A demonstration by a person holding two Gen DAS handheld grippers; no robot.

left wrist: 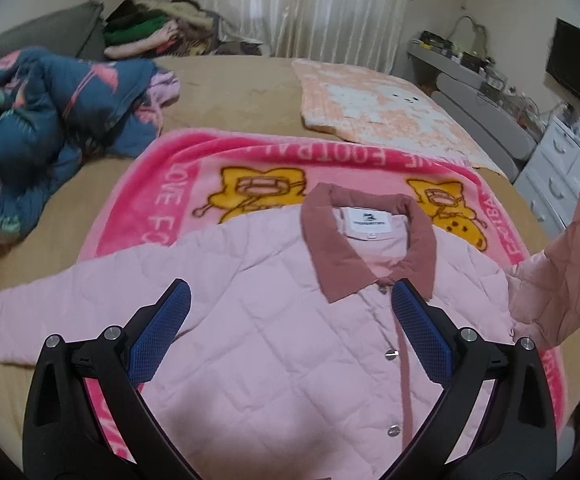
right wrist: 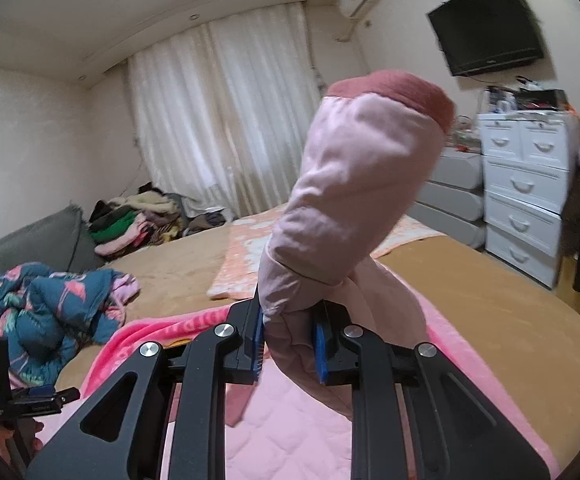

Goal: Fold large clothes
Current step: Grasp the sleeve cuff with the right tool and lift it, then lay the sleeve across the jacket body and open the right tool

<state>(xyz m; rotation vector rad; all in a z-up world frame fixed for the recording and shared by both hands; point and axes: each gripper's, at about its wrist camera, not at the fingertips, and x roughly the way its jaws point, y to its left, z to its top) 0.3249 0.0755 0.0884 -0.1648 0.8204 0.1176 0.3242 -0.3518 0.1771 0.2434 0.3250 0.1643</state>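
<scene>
A pale pink quilted jacket (left wrist: 274, 344) with a darker pink collar (left wrist: 369, 248) lies face up, buttoned, on a bright pink cartoon blanket (left wrist: 162, 208). Its left sleeve (left wrist: 50, 320) lies flat and spread out. My left gripper (left wrist: 290, 300) is open and empty, hovering above the jacket's chest just below the collar. My right gripper (right wrist: 290, 316) is shut on the jacket's right sleeve (right wrist: 353, 200) and holds it up off the bed, the dark pink cuff (right wrist: 401, 92) pointing upward. That lifted sleeve also shows in the left wrist view (left wrist: 561, 256).
The blanket lies on a tan bed (left wrist: 230, 88). A blue flamingo-print quilt (left wrist: 42, 120) is bunched at the left. A peach towel (left wrist: 373, 104) lies at the far side. A clothes pile (left wrist: 150, 28) sits by the curtains. White drawers (right wrist: 529, 184) stand right of the bed.
</scene>
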